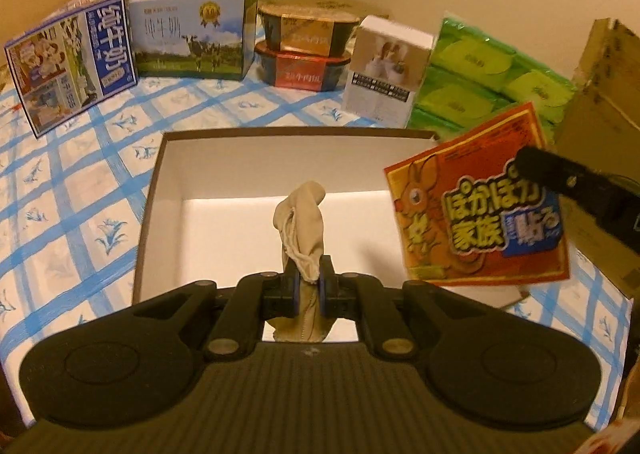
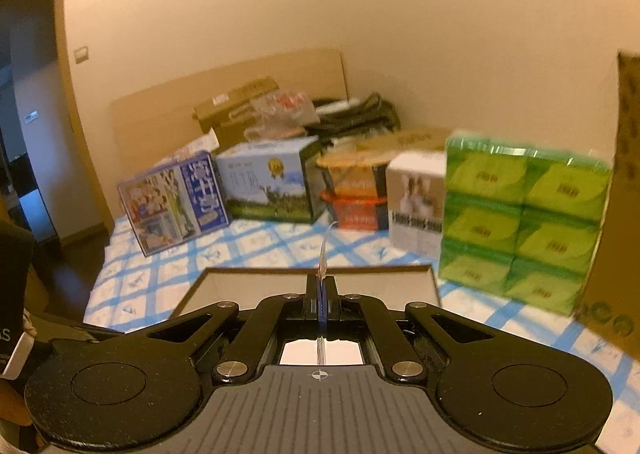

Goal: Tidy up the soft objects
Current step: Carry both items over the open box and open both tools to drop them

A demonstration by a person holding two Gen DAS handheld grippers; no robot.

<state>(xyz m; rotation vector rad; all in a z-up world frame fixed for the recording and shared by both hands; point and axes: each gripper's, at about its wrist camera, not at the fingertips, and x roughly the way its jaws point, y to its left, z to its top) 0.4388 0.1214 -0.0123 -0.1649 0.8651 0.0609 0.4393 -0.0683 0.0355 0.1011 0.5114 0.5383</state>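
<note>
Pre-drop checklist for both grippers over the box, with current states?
1. Left gripper grip on the beige sock: ok, jaws shut on it.
2. Sock over the open box: ok, it hangs above the white floor.
3. Right gripper grip on the red packet: ok, edge pinched between shut jaws.
4. Packet over the box: not ok, in the left wrist view most of it sits past the box's right wall.
5. Box floor free below the sock: ok where visible; the near end is hidden by the gripper.
6. Gap between the two grippers: cannot tell.
</note>
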